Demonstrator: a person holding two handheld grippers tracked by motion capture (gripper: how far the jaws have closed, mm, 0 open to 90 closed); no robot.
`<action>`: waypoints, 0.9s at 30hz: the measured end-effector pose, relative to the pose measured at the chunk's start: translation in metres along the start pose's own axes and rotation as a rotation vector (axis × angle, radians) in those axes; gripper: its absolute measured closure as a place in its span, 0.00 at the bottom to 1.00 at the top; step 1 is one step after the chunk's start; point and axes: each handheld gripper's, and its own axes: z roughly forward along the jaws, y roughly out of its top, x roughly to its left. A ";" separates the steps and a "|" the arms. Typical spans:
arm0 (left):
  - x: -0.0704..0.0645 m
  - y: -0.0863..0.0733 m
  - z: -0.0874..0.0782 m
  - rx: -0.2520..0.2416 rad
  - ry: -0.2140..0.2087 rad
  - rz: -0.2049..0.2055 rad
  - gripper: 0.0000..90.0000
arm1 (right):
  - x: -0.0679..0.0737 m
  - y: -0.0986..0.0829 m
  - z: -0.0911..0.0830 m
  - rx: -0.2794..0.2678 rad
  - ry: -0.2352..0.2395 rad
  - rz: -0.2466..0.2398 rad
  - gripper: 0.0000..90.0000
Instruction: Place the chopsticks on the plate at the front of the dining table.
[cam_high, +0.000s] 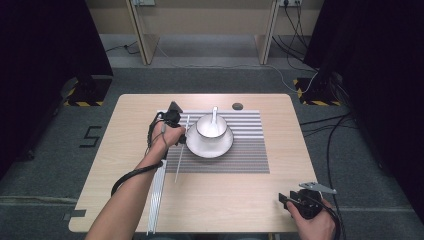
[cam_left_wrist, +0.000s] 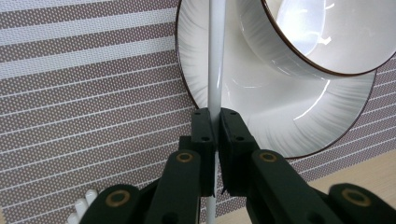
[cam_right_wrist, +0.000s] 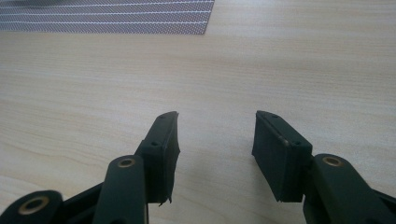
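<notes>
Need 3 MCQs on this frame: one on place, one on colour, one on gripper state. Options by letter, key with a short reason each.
1. Where does the bowl stand?
A. on the plate
B. on bare table wood
C. on the floor

2. What colour is the chopstick in the left gripper?
A. red
B. white
C. black

3. How does the right gripper stand?
A. shut on a spoon
B. shut on the plate
C. open, holding nothing

Key:
1 A: the high view shows the bowl centred on the plate, itself on the striped placemat.
2 B: the left gripper view shows a white stick clamped between the jaws.
3 C: the right gripper view shows the jaws apart over bare table.
</notes>
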 end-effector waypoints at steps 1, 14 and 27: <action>0.000 0.000 0.000 0.000 0.000 0.000 0.95 | 0.000 0.000 0.000 0.000 0.000 0.000 0.56; -0.009 0.010 0.003 -0.011 -0.011 -0.002 0.95 | -0.001 0.000 0.000 0.001 0.001 0.000 0.56; -0.013 0.015 0.008 -0.030 -0.004 -0.007 0.95 | -0.002 0.000 0.000 -0.001 0.001 0.004 0.56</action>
